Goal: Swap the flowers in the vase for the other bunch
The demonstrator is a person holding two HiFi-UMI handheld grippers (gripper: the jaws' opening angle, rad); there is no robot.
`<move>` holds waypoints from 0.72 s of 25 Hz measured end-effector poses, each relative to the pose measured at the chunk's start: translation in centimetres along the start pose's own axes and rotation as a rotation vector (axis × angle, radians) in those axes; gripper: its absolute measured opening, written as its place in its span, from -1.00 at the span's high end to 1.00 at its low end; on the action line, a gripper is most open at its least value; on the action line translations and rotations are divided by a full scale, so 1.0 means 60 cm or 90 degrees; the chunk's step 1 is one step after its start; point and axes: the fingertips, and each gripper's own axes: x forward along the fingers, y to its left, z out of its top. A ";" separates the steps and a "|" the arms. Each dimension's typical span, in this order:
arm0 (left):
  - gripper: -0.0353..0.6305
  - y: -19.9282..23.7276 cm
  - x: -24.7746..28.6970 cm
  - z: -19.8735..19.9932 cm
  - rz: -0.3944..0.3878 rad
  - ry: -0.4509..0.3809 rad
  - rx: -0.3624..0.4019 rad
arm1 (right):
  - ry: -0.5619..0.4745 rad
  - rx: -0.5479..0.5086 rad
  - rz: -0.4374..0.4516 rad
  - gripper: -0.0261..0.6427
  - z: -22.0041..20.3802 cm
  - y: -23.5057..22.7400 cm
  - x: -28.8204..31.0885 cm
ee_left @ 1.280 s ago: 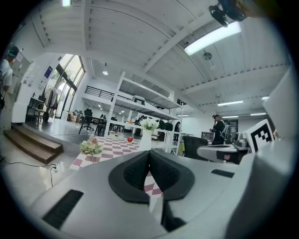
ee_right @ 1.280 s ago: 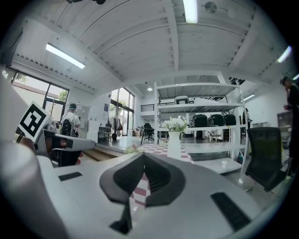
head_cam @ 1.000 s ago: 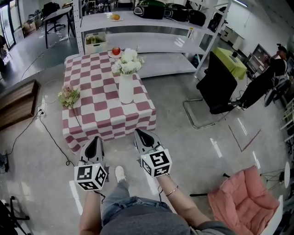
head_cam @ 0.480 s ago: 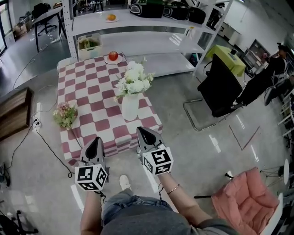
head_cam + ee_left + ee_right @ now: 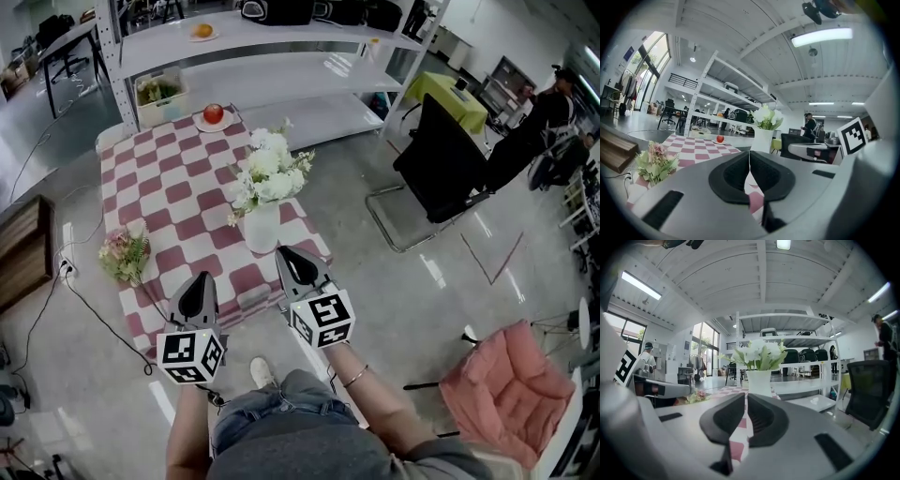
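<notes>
A white vase (image 5: 262, 228) holding white flowers (image 5: 268, 174) stands near the front right of the red-and-white checked table (image 5: 169, 192). A pink-and-green bunch (image 5: 126, 254) lies at the table's left edge. My left gripper (image 5: 198, 289) hangs over the table's front edge, shut and empty. My right gripper (image 5: 293, 262) is just right of the vase's foot, shut and empty. The left gripper view shows the vase (image 5: 761, 139), white flowers (image 5: 768, 116) and pink bunch (image 5: 656, 161) beyond the gripper (image 5: 749, 156). The right gripper view shows the vase (image 5: 759, 382) and flowers (image 5: 757, 354) straight ahead of the gripper (image 5: 746, 398).
A red apple on a plate (image 5: 214, 115) sits at the table's far end. Behind stands a white shelf rack (image 5: 253, 66) with a crate (image 5: 157, 95). A black chair (image 5: 439, 167) stands right, a pink chair (image 5: 506, 394) at lower right. A cable (image 5: 98, 314) runs along the floor.
Both grippers, still shut, have come forward from short of the table to its front edge. The vase and table now sit much closer in the head view.
</notes>
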 end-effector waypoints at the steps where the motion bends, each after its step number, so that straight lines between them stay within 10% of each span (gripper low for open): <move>1: 0.84 -0.003 0.004 0.002 -0.006 0.001 0.001 | -0.001 0.002 -0.003 0.89 0.002 -0.003 0.001; 18: 0.84 -0.024 0.071 0.024 -0.040 0.007 0.018 | 0.014 0.023 0.044 -0.13 0.012 -0.028 0.071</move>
